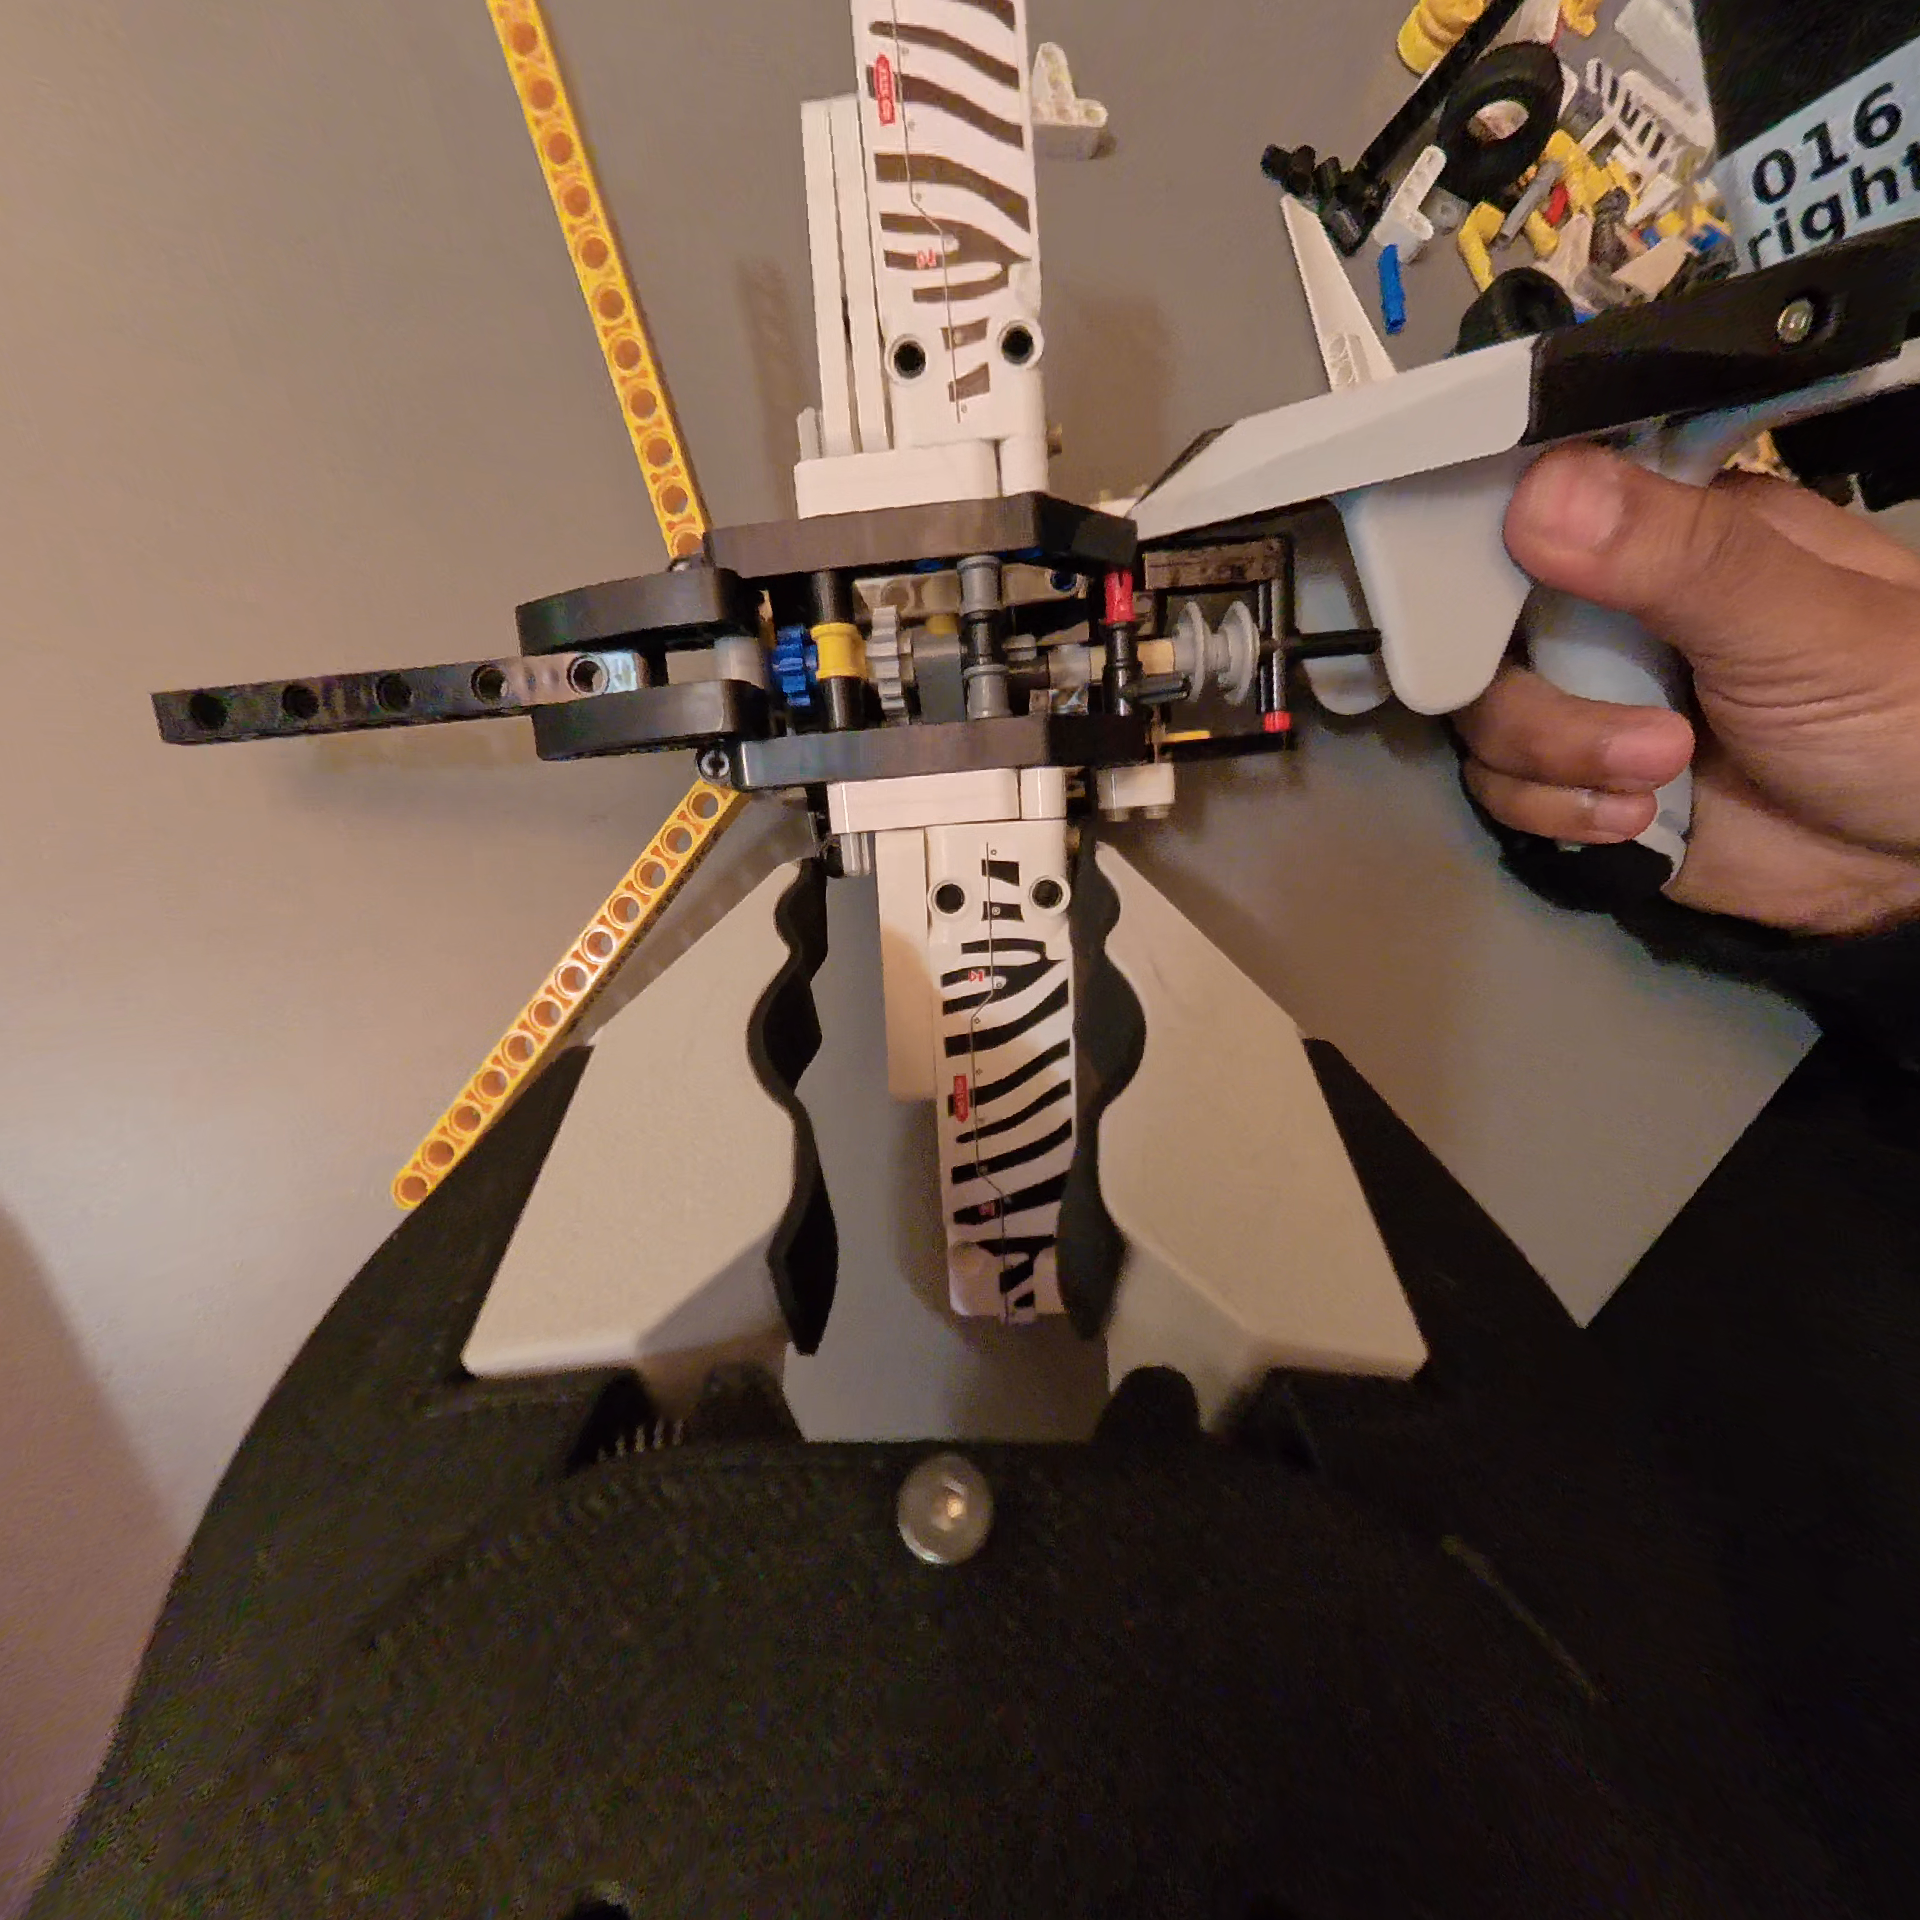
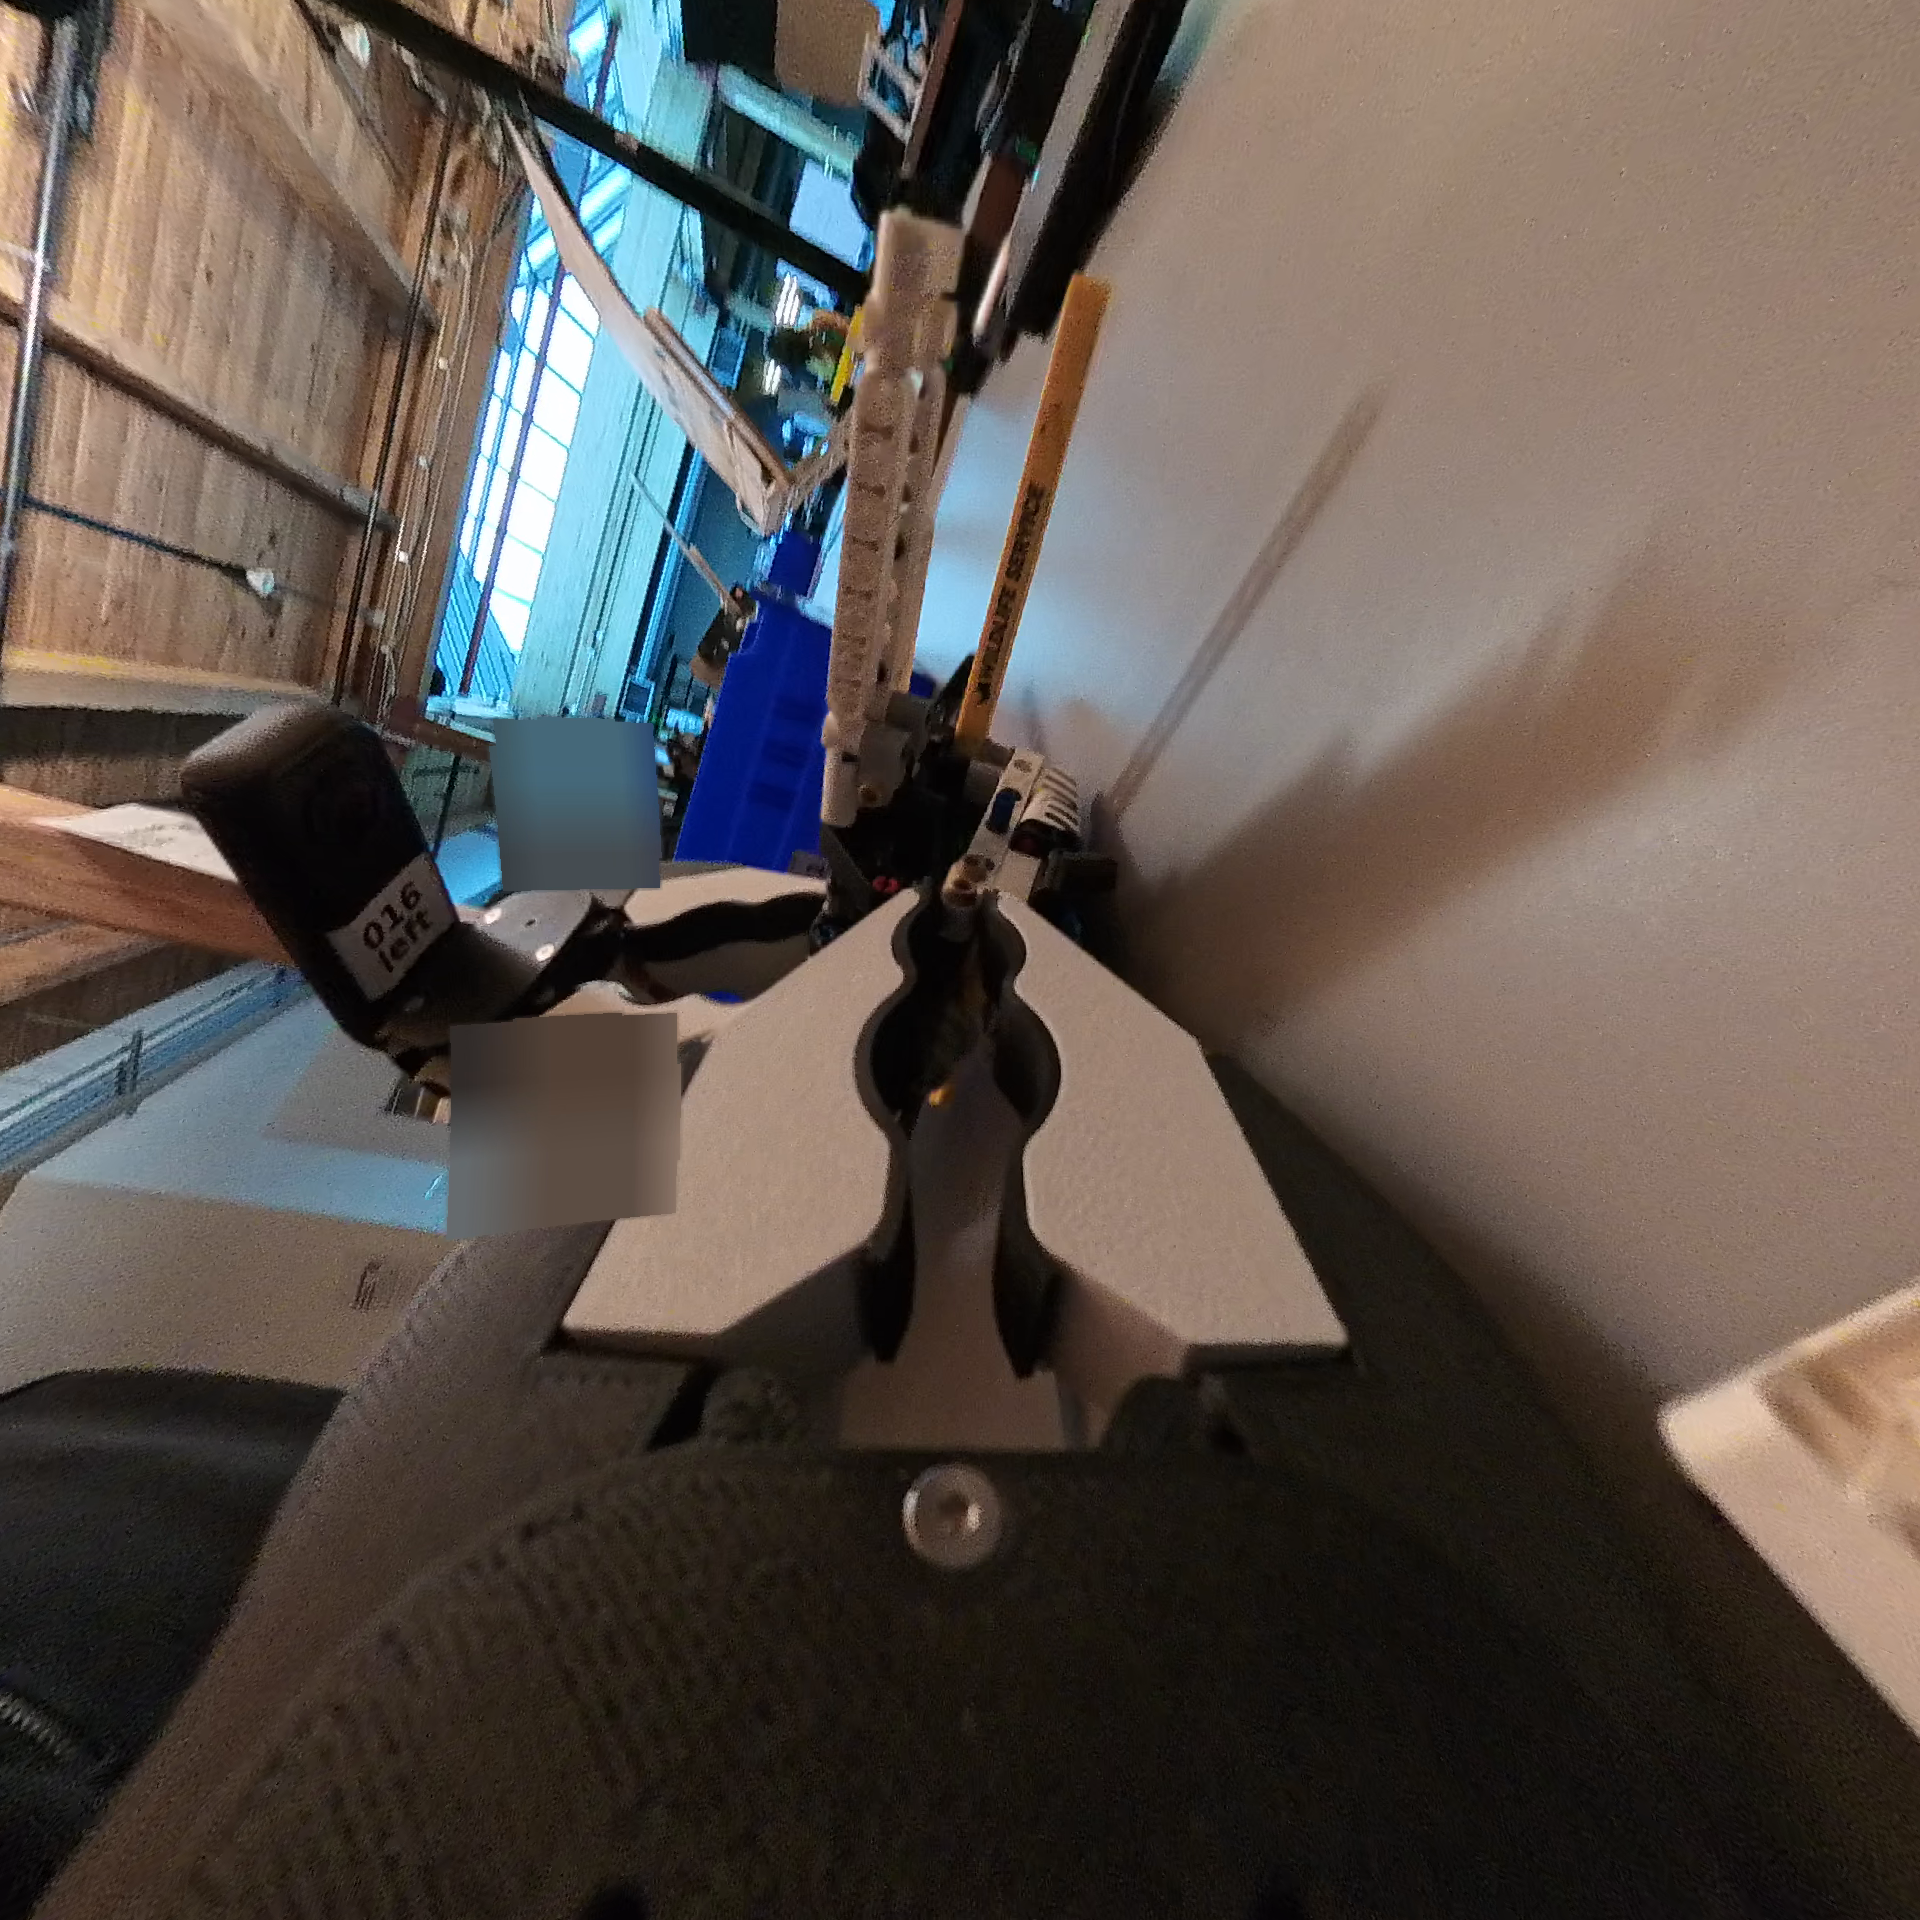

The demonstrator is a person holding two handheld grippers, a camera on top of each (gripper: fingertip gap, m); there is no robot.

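Over the grey table (image 1: 260, 416), my left tongs (image 1: 951, 1039) clamp the zebra-striped white panel (image 1: 997, 1091) of the brick-built model (image 1: 914, 644); my right tongs (image 2: 961, 914) pinch narrow on its small tan axle (image 2: 961, 894), near the yellow beam (image 1: 623, 343).

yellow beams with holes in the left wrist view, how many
2. One long yellow beam runs from the top edge down to the model's black frame. The other yellow beam slants from the frame's lower left corner toward the left gripper. The parts pile may hide more.
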